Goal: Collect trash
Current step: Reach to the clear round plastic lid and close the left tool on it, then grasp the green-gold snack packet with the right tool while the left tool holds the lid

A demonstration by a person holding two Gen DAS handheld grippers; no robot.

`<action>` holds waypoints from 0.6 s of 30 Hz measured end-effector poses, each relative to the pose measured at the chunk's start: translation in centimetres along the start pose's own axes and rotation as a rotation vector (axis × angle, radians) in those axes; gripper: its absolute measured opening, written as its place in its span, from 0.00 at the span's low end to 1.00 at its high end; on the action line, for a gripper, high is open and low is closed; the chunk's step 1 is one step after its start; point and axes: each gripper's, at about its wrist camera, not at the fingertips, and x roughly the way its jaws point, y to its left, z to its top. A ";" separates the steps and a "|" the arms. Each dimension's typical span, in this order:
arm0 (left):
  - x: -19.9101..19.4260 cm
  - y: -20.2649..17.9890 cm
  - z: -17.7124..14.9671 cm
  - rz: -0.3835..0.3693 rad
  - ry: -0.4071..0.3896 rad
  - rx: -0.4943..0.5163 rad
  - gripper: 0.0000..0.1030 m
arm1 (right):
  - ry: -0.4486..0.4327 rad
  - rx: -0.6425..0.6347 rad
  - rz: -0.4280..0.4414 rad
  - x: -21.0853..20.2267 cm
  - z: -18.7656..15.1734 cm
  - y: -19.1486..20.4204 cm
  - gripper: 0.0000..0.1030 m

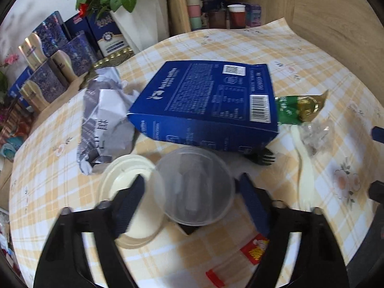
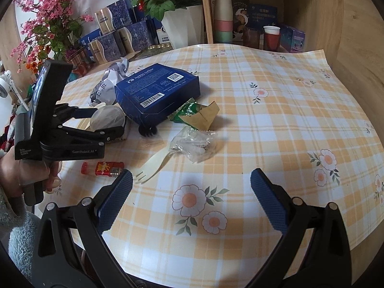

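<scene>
A clear plastic cup (image 1: 194, 187) stands on the checked tablecloth (image 1: 240, 48) between the fingers of my left gripper (image 1: 192, 178). A narrow gap shows at each pad, so the gripper is open. Its left finger (image 1: 130, 204) hangs over a cream lid (image 1: 120, 182). Behind the cup lie a blue coffee box (image 1: 204, 98), crumpled grey paper (image 1: 103, 115), a green-gold wrapper (image 1: 297, 108), a clear bag (image 1: 314, 134), a cream spork (image 1: 304, 168), a black fork (image 1: 261, 156) and a red lighter (image 1: 256, 249). My right gripper (image 2: 192, 192) hovers open and empty over the cloth, nearer than the spork (image 2: 156, 165) and bag (image 2: 194, 144).
A white flower pot (image 2: 182, 24), stacked blue boxes (image 2: 112, 40) and cups (image 2: 223, 19) on a wooden shelf line the far side. A wooden wall (image 2: 348, 36) closes the right. A person's hand (image 2: 19, 175) holds the left gripper (image 2: 109, 120) at the table's left edge.
</scene>
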 end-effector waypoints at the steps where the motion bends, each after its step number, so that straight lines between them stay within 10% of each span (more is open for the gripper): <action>1: -0.1 -0.1 0.0 0.005 0.001 0.002 0.61 | -0.001 -0.002 0.001 0.1 0.1 0.0 0.94; 18: -8.2 3.6 -2.3 -0.064 -0.154 -0.165 0.60 | 0.046 -0.032 0.044 5.9 6.3 -2.1 0.81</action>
